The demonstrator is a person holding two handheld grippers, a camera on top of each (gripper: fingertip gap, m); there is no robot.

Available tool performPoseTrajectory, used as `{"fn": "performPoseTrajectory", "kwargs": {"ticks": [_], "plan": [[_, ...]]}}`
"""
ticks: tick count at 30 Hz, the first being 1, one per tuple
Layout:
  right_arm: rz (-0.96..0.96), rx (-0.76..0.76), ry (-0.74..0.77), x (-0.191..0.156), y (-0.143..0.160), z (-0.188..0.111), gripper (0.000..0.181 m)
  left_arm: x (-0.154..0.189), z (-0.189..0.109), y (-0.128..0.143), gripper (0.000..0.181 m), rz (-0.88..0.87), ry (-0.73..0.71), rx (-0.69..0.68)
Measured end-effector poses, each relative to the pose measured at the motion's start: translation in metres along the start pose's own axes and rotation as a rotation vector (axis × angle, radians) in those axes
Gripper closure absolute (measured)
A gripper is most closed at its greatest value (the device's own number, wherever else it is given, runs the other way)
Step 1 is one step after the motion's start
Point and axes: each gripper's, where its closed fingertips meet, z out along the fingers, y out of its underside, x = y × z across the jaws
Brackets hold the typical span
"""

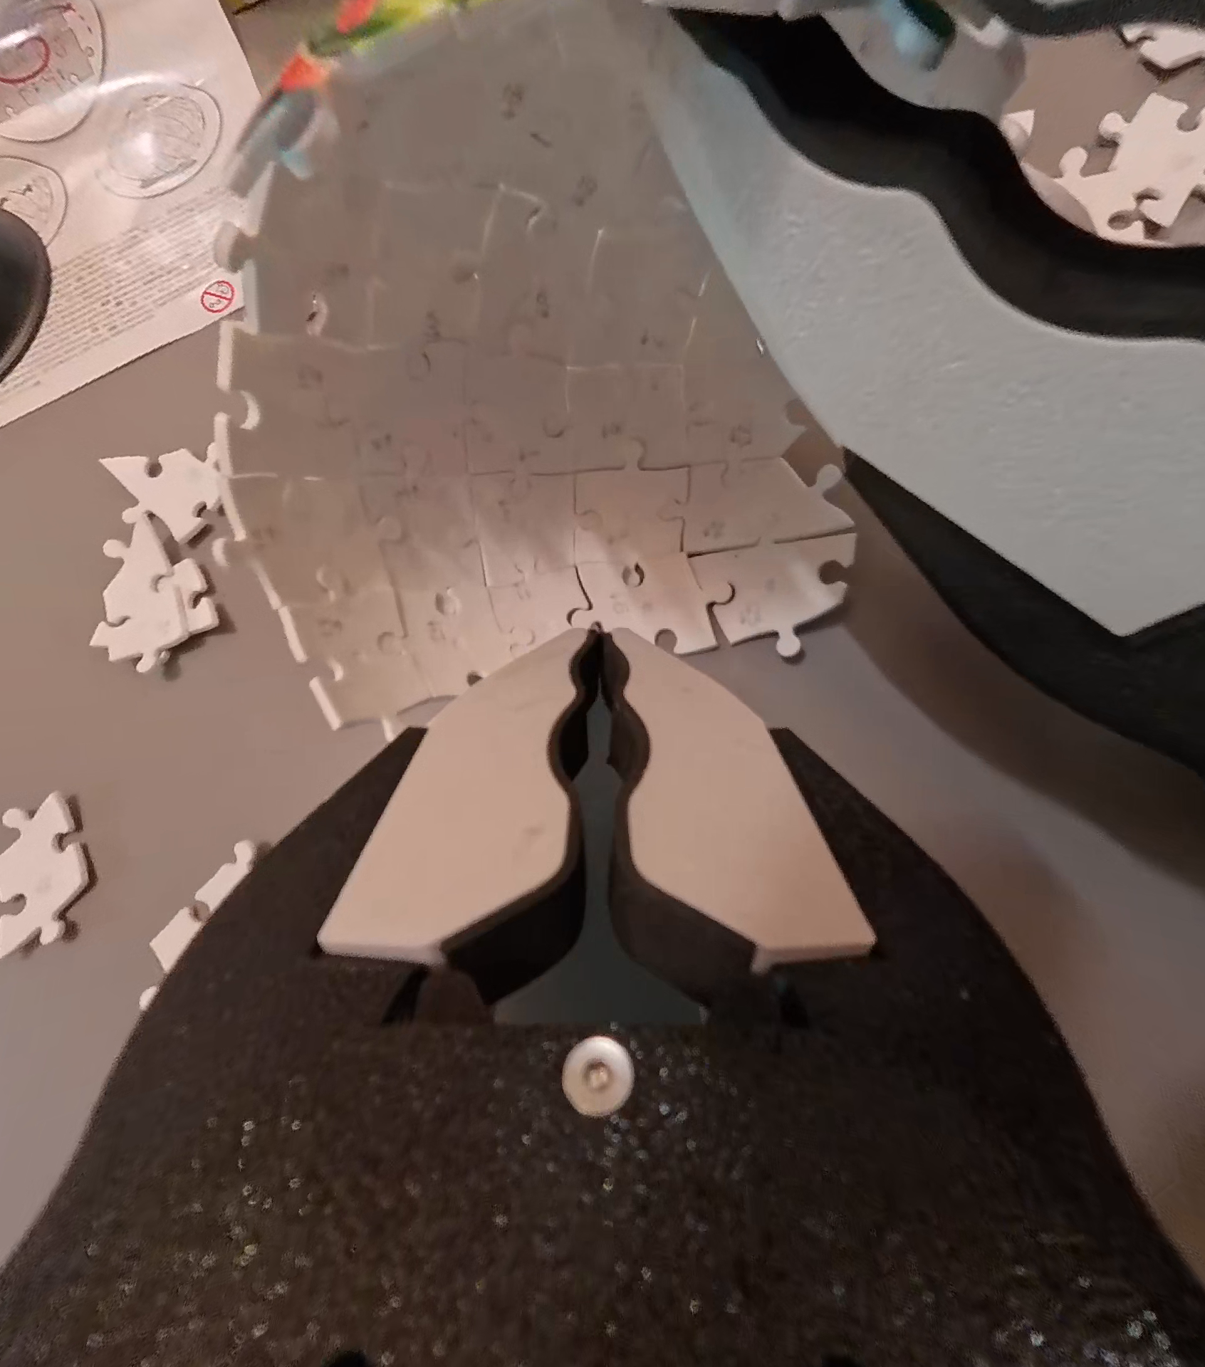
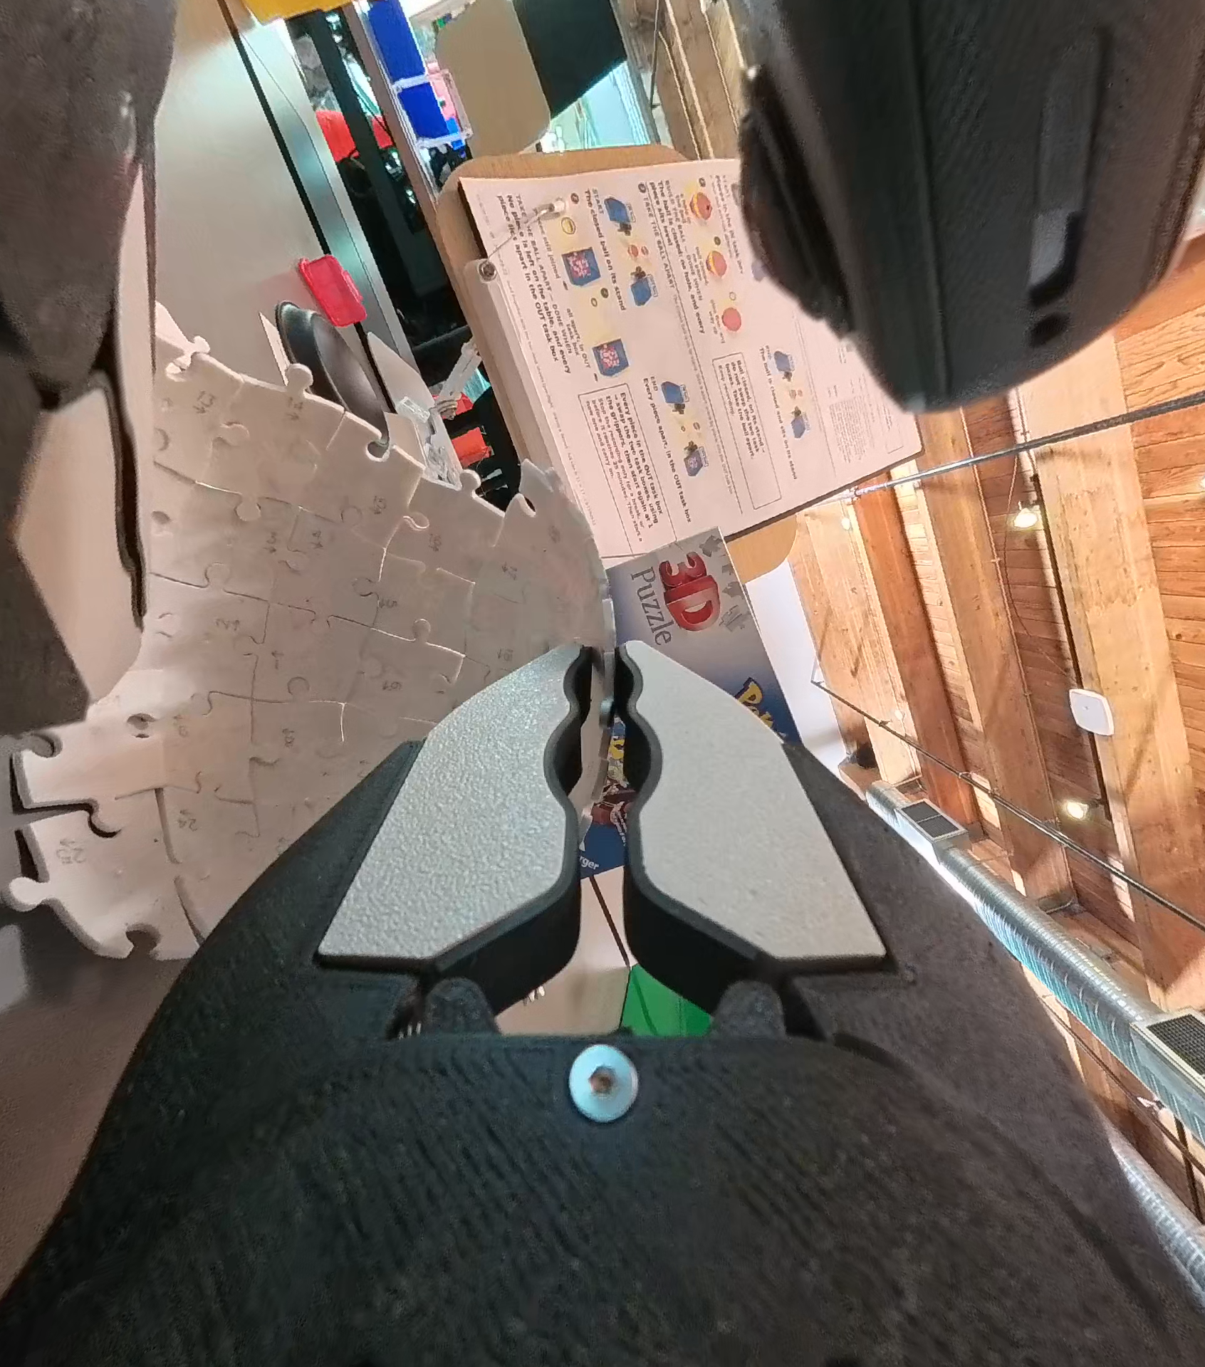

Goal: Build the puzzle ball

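Both tongs clenched on opposite edges of the half-built puzzle shell (image 1: pixel 511 458), left tongs (image 1: pixel 598 642) at centre frame, right tongs (image 2: pixel 603 658) likewise; uneven pull likely pops joints, dropping pieces onto surface (image 1: pixel 30 606).

Your left gripper (image 1: pixel 599 642) has its jaws pinched together on the near edge of the puzzle shell (image 1: pixel 481 414). Your right gripper (image 2: pixel 603 658) clamps the shell's far rim, tilted sideways.
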Motion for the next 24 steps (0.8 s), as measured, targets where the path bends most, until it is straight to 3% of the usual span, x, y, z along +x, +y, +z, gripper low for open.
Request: {"fn": "performPoseTrajectory", "kwargs": {"ticks": [24], "plan": [[0.013, -0.002, 0.002, 0.000, 0.000, 0.000, 0.176, 0.000, 0.011, -0.008, 0.181, 0.088, -0.068, -0.028]]}}
